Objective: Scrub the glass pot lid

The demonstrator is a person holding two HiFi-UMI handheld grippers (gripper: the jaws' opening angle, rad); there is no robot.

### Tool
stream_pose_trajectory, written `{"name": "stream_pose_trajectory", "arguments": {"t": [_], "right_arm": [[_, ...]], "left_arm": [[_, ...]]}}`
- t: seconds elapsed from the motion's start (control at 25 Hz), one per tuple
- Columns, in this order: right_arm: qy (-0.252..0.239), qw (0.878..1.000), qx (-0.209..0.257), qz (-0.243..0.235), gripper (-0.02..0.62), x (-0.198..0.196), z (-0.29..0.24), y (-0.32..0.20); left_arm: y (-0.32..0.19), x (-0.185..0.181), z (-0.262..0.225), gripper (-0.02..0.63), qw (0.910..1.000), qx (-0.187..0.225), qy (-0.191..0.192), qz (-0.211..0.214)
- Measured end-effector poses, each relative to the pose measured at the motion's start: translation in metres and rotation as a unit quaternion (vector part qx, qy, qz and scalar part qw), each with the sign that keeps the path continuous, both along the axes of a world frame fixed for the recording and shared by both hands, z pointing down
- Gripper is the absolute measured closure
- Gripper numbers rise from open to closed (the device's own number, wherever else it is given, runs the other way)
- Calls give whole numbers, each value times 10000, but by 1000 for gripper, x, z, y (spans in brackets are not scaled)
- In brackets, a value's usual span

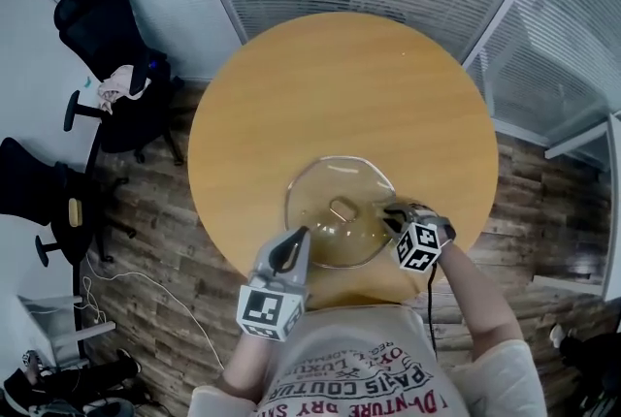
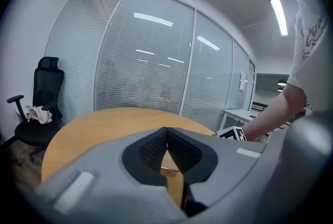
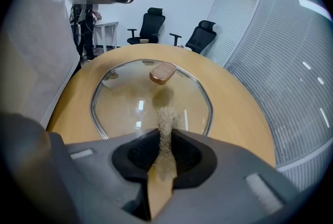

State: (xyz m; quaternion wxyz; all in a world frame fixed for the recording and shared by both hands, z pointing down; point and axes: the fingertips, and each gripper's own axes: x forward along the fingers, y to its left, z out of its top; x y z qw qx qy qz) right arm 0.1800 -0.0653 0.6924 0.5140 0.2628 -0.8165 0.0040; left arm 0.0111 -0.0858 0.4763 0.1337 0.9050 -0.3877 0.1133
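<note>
The glass pot lid (image 1: 335, 229) lies on the near part of the round wooden table (image 1: 340, 85), its wooden knob (image 1: 342, 208) on top. My left gripper (image 1: 299, 236) is at the lid's left rim, shut, seemingly on the rim itself. In the left gripper view its jaws (image 2: 167, 132) meet and hide the lid. My right gripper (image 1: 393, 216) is at the lid's right edge, shut on a tan scrub pad (image 3: 166, 121). The pad's tip rests on the glass of the lid (image 3: 130, 98), short of the knob (image 3: 162, 72).
Two black office chairs (image 1: 107, 56) (image 1: 39, 192) stand on the wood floor left of the table. Glass walls with blinds run behind the table. The person's torso (image 1: 359, 367) is close to the table's near edge.
</note>
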Motion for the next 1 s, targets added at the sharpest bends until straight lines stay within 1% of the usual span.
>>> {"name": "stream_pose_trajectory", "arguments": {"t": [0.12,0.24,0.36,0.48,0.6,0.8,1.0], "right_arm": [[-119,9991,58,393,529,-6,-1,13],[-130,9966,134,803,529,-7,-1,23],[-187,9916,2,1281,529,-12,-1,30],[-408,9794,-353,1947,529,-18,-2,37],[-540,9671,-522,2431,529,-27,-4,45],[-690,9503,-553,2986,528,-51,-7,62],[-672,9371,-541,3383,528,-69,-8,70]], "left_arm": [[4,-8,2,598,10000,-17,-13,77],[7,-13,3,598,9998,-28,-47,193],[9,-22,5,598,9997,-52,-58,248],[14,-29,10,598,9994,-102,-55,312],[19,-32,15,598,9990,-145,-63,428],[25,-42,19,598,9981,-214,-41,574],[25,-55,22,598,9975,-232,-36,672]]}}
